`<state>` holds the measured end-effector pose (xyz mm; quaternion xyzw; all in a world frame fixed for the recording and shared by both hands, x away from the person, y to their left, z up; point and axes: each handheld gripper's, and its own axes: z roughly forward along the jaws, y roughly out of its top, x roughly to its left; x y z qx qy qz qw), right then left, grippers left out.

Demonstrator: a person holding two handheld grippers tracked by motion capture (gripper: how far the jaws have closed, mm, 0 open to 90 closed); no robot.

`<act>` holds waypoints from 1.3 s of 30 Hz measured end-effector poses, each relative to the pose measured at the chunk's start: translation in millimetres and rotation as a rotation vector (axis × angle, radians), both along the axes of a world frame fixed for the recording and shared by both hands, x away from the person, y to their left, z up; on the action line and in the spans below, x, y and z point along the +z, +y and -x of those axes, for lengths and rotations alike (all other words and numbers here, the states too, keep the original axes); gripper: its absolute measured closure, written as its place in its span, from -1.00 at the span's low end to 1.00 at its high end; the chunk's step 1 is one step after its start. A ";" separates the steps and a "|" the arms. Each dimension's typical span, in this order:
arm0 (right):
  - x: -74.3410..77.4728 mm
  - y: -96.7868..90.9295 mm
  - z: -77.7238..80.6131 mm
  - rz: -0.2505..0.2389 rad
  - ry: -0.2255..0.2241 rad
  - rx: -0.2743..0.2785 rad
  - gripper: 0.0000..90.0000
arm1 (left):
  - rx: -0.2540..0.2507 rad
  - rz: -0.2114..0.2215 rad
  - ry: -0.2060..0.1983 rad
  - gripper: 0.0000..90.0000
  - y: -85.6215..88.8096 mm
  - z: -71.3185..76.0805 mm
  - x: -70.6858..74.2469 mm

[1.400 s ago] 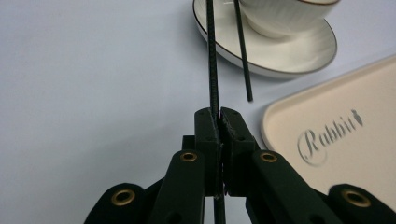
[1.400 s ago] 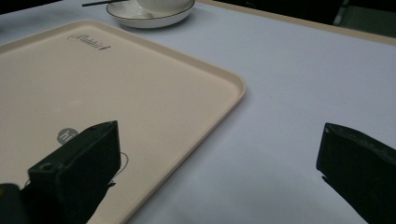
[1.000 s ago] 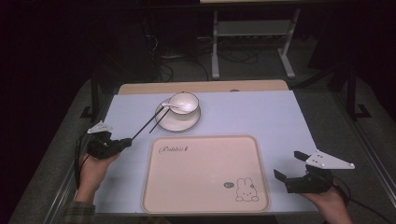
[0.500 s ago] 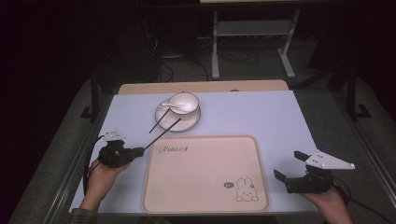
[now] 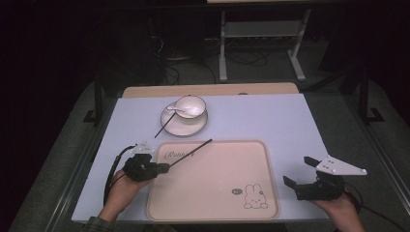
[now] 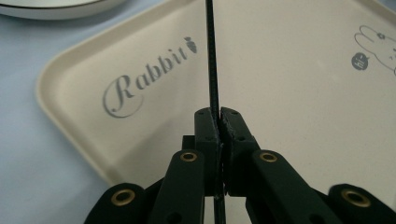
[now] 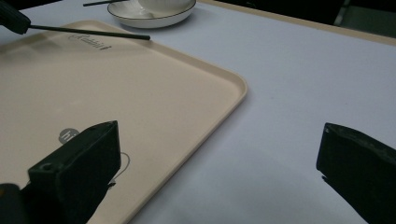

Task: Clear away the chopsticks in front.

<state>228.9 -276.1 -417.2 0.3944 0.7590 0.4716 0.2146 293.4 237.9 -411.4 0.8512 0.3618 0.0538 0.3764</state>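
While the left claw (image 5: 167, 166) clamps a chopstick (image 5: 191, 152) over the tray (image 5: 251, 154), the right claw (image 5: 295, 171) gapes.

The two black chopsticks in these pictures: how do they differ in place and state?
One chopstick is clamped in the shut left gripper and reaches over the tray; the other chopstick rests free against the plate, its tip on the table. Both are thin, black and straight.

Dim lab or test room, cables (image 5: 169, 63) on floor, metal stand (image 5: 261, 43) (behind table (image 5: 270, 121))
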 end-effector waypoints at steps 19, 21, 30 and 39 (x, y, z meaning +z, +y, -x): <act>-0.3 -0.1 -0.8 -0.001 0.002 0.002 -1.00 | -0.038 -0.093 0.046 0.90 -12.7 -3.4 -23.5; -0.2 -0.2 -0.8 -0.002 0.002 0.001 -1.00 | -0.043 -0.097 0.044 0.89 -12.9 -3.6 -24.4; -0.2 -0.1 -0.9 -0.001 0.001 0.002 -1.00 | -0.040 -0.085 0.052 0.87 -11.9 -4.0 -24.8; -0.5 0.0 -0.9 -0.003 0.003 0.002 -1.00 | -0.026 -0.066 0.033 0.60 -9.0 -4.0 -22.3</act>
